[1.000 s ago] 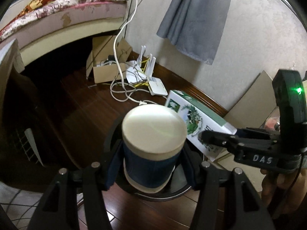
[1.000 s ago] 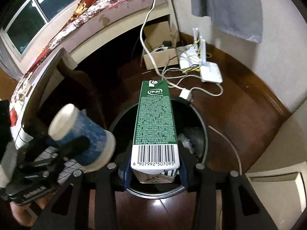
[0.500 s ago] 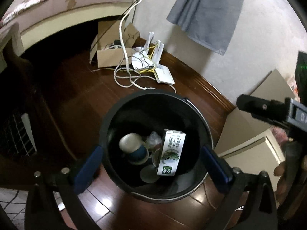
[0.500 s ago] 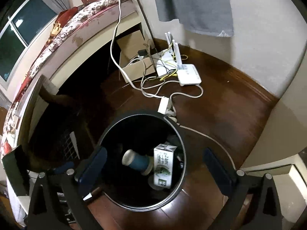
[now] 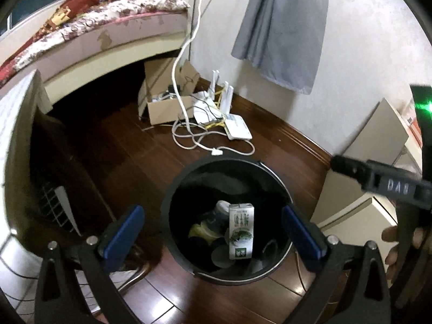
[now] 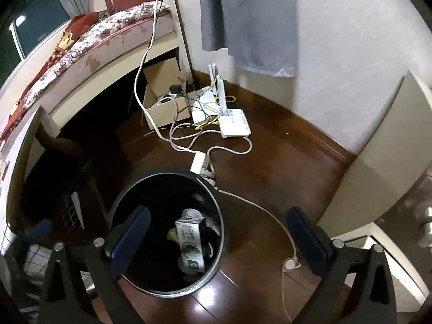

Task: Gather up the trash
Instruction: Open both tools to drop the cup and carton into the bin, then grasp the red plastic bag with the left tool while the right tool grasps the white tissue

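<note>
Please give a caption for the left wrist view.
Open left tool above round black plastic bin holding green-white milk carton.

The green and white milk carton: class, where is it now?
In both views, the green and white milk carton stands inside the round black bin, among other trash.

I see a dark wood floor carrying the black bin. Beyond the bin lie a white power strip, router and cardboard box.
</note>
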Available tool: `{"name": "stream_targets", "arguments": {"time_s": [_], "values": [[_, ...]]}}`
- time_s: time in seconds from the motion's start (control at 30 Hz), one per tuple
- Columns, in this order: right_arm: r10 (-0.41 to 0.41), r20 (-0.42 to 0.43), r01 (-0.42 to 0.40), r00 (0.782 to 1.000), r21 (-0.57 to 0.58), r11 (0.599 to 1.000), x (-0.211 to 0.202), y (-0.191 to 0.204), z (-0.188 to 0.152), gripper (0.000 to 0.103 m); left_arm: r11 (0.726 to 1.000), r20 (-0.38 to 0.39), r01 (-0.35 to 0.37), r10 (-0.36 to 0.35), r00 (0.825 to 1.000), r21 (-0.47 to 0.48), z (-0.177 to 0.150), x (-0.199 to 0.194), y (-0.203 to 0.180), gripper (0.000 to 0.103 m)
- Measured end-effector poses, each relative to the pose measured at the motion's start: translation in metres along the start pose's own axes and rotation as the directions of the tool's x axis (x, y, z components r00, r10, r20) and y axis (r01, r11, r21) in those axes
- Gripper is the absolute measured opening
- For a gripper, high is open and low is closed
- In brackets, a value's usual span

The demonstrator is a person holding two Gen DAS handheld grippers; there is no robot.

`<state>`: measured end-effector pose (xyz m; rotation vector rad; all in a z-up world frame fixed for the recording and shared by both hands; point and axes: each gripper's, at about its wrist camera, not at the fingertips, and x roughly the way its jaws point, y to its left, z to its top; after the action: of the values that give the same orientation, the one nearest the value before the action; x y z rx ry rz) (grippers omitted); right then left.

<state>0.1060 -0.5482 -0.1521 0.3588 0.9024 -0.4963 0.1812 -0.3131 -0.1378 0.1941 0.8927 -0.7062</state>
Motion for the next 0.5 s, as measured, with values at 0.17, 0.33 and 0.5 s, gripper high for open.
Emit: {"name": "stream_targets", "arguments": {"time_s": [0.17,0.33,0.5], "values": [[-0.014,0.023,0.016,1.000,-0.078,0.997,-0.016,0.015,-0.006,0.102,0.999,0.039,-0.043,0.043,0.998,-0.008,0.005,-0.020,0.005,0.102],[-0.001,0.074,0.012,0.997,-0.149,0.989,-0.039,0.040,-0.010,0.102,0.995,0.098,-0.097,0.099,0.990,-0.023,0.005,-0.050,0.014,0.102],[0.036,0.099,-0.018,0.994,-0.185,0.983,-0.053,0.063,-0.011,0.102,0.991,0.127,-0.125,0.130,0.983,-0.051,0.003,-0.075,0.028,0.102]]}}
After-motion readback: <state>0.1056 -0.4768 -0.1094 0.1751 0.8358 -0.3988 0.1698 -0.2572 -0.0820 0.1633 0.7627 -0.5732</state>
